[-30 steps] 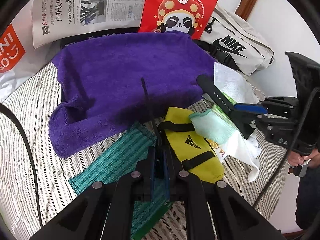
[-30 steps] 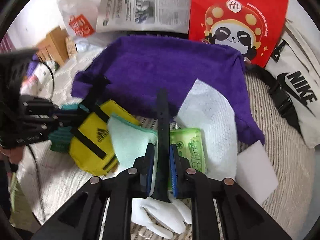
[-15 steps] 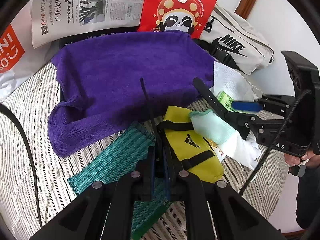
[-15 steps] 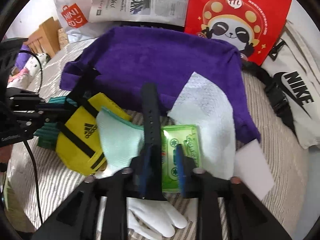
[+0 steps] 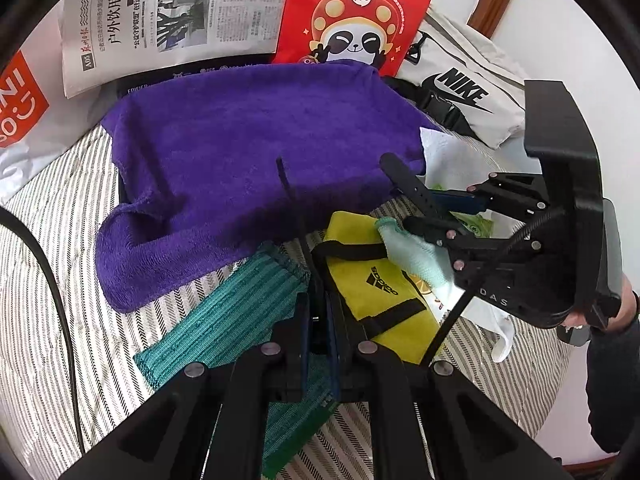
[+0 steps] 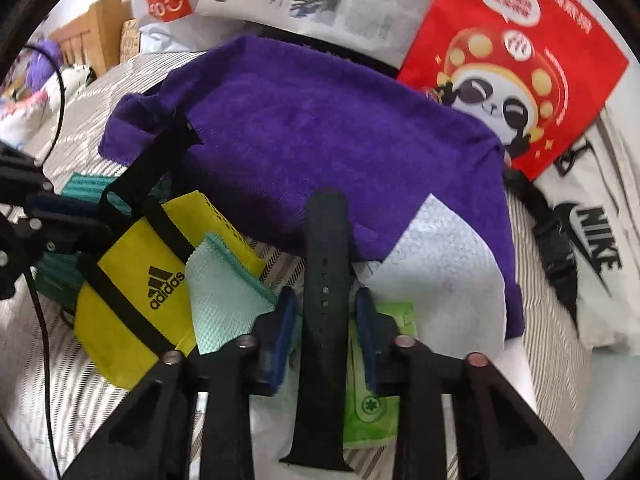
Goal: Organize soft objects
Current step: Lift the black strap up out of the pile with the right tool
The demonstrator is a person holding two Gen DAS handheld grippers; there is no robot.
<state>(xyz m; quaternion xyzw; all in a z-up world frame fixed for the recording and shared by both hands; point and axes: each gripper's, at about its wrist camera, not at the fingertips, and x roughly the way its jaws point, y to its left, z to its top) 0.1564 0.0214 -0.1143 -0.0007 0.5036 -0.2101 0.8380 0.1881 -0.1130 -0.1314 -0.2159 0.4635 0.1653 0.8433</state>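
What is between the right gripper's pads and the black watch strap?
Nothing visible. The black watch strap lies between the pads of the right gripper, with a bare gap on each side; the jaws are closing. The green packet lies under the strap, not in the gaps.

Fluffy terry purple towel [image 5: 248,152]; matt rubbery black strap [image 6: 325,280].

Striped bedding [image 5: 60,240]; white wall [image 5: 560,40]; wooden trim [image 5: 486,4]; daylight.
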